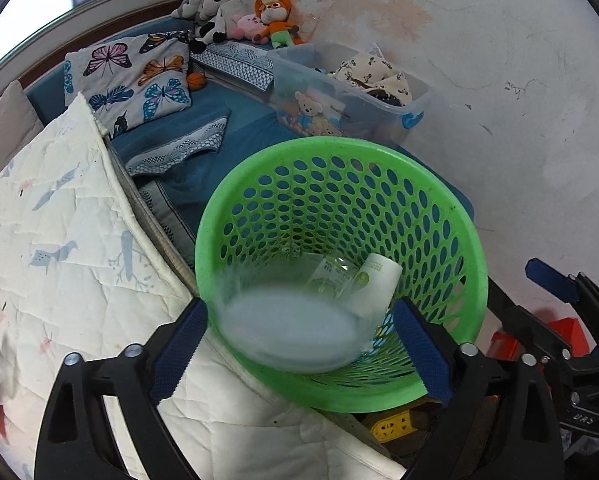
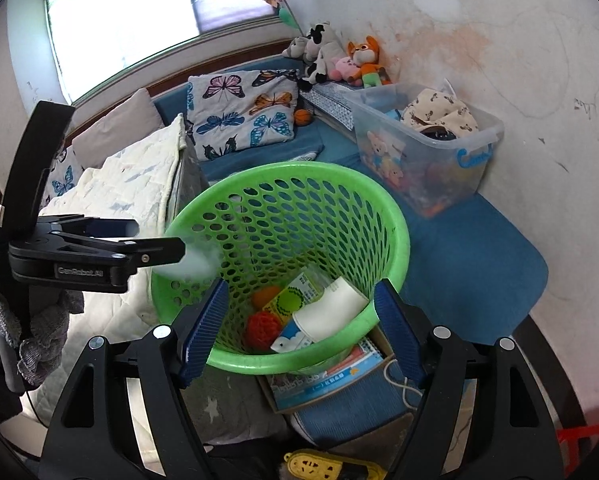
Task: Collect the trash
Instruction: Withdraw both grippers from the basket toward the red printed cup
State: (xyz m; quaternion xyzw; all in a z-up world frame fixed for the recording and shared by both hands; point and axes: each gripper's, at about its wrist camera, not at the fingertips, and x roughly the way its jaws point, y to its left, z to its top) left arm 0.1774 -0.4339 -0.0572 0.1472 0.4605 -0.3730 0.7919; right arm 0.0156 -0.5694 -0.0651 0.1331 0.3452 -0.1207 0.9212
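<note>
1. The left gripper (image 1: 299, 306) has its fingers (image 1: 179, 352) spread wide. A pale, see-through oval thing (image 1: 291, 332) sits between them, completely smeared with blur, while the fingers themselves look sharp. So it doesn't look clamped to me, more like loose between the pads.
2. That blurry thing's long axis runs straight across from one left finger to the other, with the flat face up toward the camera. What it actually is, I can't tell.
3. It's right over the near rim of the green basket (image 1: 339, 146). The basket sits just past the left fingertips, and its open mouth is tipped back toward both cameras.
4. The right gripper (image 2: 301, 283) has its fingers (image 2: 201, 328) roughly half open with nothing pinched. The basket's near rim shows in the gap between them.
5. Down in the basket beyond the right fingertips, a white paper cup (image 2: 331, 308) lies on its side. Its long axis slants from the left-finger side up toward the right finger.
6. Beside the cup there's a red knobbly ball (image 2: 263, 330) and a yellow-green packet (image 2: 291, 300).
7. The basket sits on the blue bed (image 2: 471, 272), with a white quilt (image 1: 59, 240) off to the left-finger side.
</note>
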